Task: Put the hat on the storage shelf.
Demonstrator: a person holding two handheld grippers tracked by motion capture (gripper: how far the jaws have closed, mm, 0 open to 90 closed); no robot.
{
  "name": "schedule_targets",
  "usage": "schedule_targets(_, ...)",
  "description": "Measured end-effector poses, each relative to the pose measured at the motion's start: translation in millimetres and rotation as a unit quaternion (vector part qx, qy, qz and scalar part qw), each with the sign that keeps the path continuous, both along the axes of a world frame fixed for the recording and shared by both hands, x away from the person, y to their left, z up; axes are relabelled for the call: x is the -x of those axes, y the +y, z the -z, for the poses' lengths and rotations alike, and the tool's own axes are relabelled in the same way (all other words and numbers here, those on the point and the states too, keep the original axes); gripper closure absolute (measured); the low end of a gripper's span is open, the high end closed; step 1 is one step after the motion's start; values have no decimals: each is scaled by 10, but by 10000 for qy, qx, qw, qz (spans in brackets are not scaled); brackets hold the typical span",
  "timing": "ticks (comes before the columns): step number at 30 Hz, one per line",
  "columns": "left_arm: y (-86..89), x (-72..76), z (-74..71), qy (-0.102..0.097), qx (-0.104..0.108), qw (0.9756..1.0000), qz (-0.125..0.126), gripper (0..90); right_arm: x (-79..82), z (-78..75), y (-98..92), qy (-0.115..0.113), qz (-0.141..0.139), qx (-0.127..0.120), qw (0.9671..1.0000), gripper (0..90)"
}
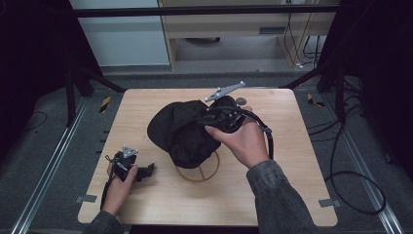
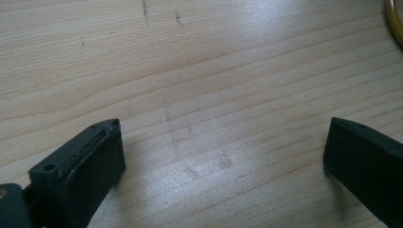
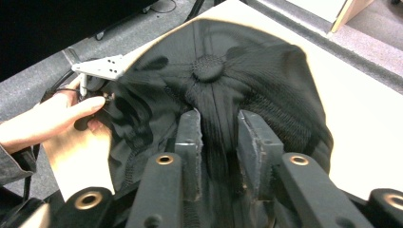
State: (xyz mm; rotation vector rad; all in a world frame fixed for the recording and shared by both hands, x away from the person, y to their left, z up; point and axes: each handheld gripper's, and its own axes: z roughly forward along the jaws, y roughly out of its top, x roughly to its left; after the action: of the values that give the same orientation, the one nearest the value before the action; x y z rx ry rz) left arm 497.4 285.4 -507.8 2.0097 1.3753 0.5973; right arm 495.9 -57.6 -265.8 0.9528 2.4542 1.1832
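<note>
A black cap [image 1: 180,131] sits over a gold wire ring stand [image 1: 204,176] in the middle of the wooden table [image 1: 272,195]. My right gripper [image 1: 208,119] reaches into the cap from the right. In the right gripper view its jaws [image 3: 219,118] stand a little apart on the cap's crown [image 3: 266,80], just below the top button [image 3: 207,66]; a fold of fabric lies between them and the pads do not seem to press it. My left gripper [image 1: 148,170] rests low at the table's front left. Its jaws stand wide apart [image 2: 223,142] over bare wood.
The ring's gold edge [image 2: 394,23] shows at the top right of the left gripper view. Black cables [image 1: 350,185] trail on the floor to the right of the table. Metal rails [image 1: 44,175] run along both sides, and cabinets [image 1: 243,29] stand behind.
</note>
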Motion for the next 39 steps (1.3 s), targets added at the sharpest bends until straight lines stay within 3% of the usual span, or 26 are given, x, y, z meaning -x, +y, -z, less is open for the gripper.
schedule_targets(9, 0, 0, 0, -2, -1, 10000, 0, 0, 68, -38, -145, -45, 47, -89, 9999, 633)
schedule_targets(39, 0, 0, 0, -2, -1, 10000, 0, 0, 221, -109, -648, -207, 403, -170, 9988, 625)
